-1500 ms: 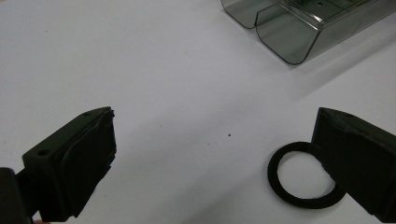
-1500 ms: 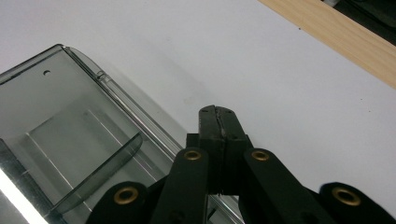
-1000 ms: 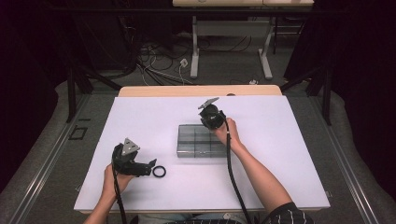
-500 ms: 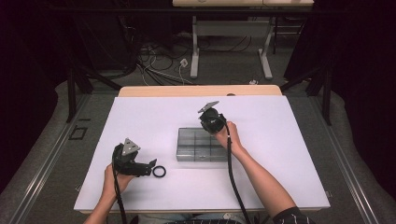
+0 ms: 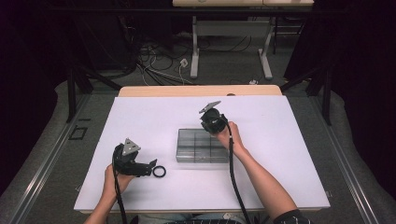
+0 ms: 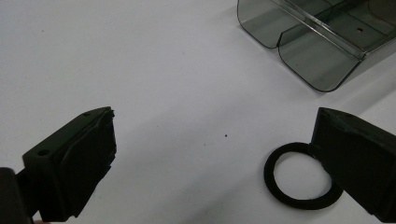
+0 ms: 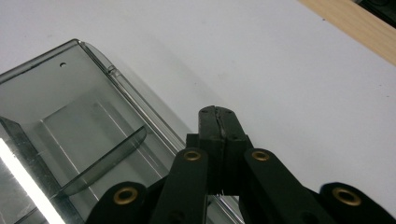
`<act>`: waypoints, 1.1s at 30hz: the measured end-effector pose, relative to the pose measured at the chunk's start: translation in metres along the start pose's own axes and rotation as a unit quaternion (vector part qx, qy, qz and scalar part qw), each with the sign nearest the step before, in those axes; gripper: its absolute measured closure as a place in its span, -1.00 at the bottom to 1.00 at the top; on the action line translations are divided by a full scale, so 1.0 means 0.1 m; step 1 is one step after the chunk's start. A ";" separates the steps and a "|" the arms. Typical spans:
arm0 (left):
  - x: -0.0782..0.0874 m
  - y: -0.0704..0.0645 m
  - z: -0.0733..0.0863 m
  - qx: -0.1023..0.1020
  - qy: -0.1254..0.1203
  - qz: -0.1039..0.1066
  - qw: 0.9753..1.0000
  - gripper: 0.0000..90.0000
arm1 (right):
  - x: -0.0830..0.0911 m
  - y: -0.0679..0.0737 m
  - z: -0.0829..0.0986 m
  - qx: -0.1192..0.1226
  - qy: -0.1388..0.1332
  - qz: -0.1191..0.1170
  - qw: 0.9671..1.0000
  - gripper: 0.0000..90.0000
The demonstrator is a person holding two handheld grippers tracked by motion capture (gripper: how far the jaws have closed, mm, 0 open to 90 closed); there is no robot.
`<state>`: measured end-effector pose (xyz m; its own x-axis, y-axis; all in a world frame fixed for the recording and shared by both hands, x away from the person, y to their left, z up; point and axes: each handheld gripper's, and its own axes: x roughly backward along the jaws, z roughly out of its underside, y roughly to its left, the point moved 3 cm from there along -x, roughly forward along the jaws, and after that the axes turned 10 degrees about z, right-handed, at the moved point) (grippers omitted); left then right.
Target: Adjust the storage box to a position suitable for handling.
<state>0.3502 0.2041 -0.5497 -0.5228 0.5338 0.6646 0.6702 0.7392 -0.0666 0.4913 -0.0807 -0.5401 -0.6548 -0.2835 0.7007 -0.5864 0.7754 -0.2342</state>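
Left gripper view: black ring [image 6: 299, 175] flat on surface at 4 o'clock, touching one wide-open jaw; right gripper [image 7: 218, 122] jaws closed, empty, over the clear box [image 7: 70, 135].

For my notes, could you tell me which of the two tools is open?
The left tool, beside the black ring: its jaws stand wide apart, while the right tool at the clear box is shut.

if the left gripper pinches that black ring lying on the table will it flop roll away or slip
The black ring lies flat on the white table, so it probably won't roll unless tipped on edge. Thin and low, it may slide ahead of the left gripper, whose jaws stand wide open. It looks rubbery, likely light and slightly bendy.
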 end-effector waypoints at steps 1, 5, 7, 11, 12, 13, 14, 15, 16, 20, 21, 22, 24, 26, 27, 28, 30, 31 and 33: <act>0.00 0.00 0.00 0.000 0.000 0.000 1.000 -0.98 | 0.02 -0.01 0.00 -0.006 -0.003 0.001 1.000 1.00; 0.00 0.00 0.00 -0.005 0.000 -0.003 1.000 -0.98 | 0.12 -0.08 0.02 -0.015 -0.012 0.000 1.000 0.95; 0.00 -0.01 0.00 -0.004 0.000 -0.001 1.000 -0.98 | 0.17 -0.10 0.04 -0.020 -0.016 0.000 1.000 0.90; -0.02 -0.03 -0.01 -0.005 0.003 0.003 1.000 -0.98 | 0.29 -0.13 0.10 -0.020 -0.014 -0.010 1.000 0.71; -0.02 -0.04 -0.01 -0.005 0.004 0.004 1.000 -0.98 | 0.32 -0.13 0.12 -0.023 -0.015 -0.008 1.000 0.66; -0.03 -0.04 -0.01 -0.009 0.002 0.003 1.000 -0.98 | 0.36 -0.14 0.14 -0.019 -0.015 -0.008 1.000 0.59; -0.03 -0.04 -0.01 -0.009 0.003 0.005 1.000 -0.98 | 0.39 -0.15 0.16 -0.017 -0.011 -0.012 1.000 0.55; -0.04 -0.05 -0.01 -0.009 0.003 0.003 1.000 -0.98 | 0.41 -0.15 0.18 -0.019 -0.013 -0.017 1.000 0.49; -0.04 -0.05 -0.01 -0.008 0.002 0.003 1.000 -0.98 | 0.44 -0.16 0.20 -0.017 -0.016 -0.019 1.000 0.42; -0.04 -0.05 -0.01 -0.008 0.002 0.003 1.000 -0.98 | 0.55 -0.16 0.27 -0.016 -0.009 -0.023 1.000 0.24; -0.04 -0.05 -0.01 -0.008 0.002 0.003 1.000 -0.98 | 0.58 -0.16 0.29 -0.016 -0.007 -0.025 1.000 0.20; -0.04 -0.05 -0.01 -0.008 0.002 0.003 1.000 -0.98 | 0.60 -0.15 0.31 -0.026 -0.012 -0.023 0.999 0.15; -0.04 -0.05 -0.01 -0.008 0.002 0.003 1.000 -0.98 | 0.67 -0.16 0.35 -0.022 -0.009 -0.027 0.999 0.07; -0.04 -0.05 -0.01 -0.008 0.002 0.003 1.000 -0.98 | 0.74 -0.16 0.40 -0.022 -0.006 -0.030 0.999 -0.04; -0.04 -0.05 -0.01 -0.008 0.002 0.003 1.000 -0.98 | 0.77 -0.17 0.42 -0.022 -0.007 -0.034 0.999 -0.07; -0.04 -0.05 -0.01 -0.008 0.003 0.004 1.000 -0.98 | 0.80 -0.17 0.45 -0.022 -0.011 -0.033 0.999 -0.10; -0.04 -0.06 -0.01 -0.009 0.006 0.007 1.000 -0.98 | 0.86 -0.18 0.50 -0.022 -0.008 -0.036 0.999 -0.20; -0.05 -0.06 -0.01 -0.010 0.006 0.004 1.000 -0.98 | 0.89 -0.19 0.52 -0.024 -0.009 -0.037 0.999 -0.23; -0.04 -0.07 -0.01 -0.010 0.006 0.010 1.000 -0.98 | 0.95 -0.21 0.59 -0.028 -0.011 -0.040 0.999 -0.30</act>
<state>0.3483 0.1961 -0.5510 -0.5033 0.5437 0.6716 0.6907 0.7202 -0.0654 0.4129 -0.1568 -0.5080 -0.6176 -0.3567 0.7010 -0.6101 0.7798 -0.1406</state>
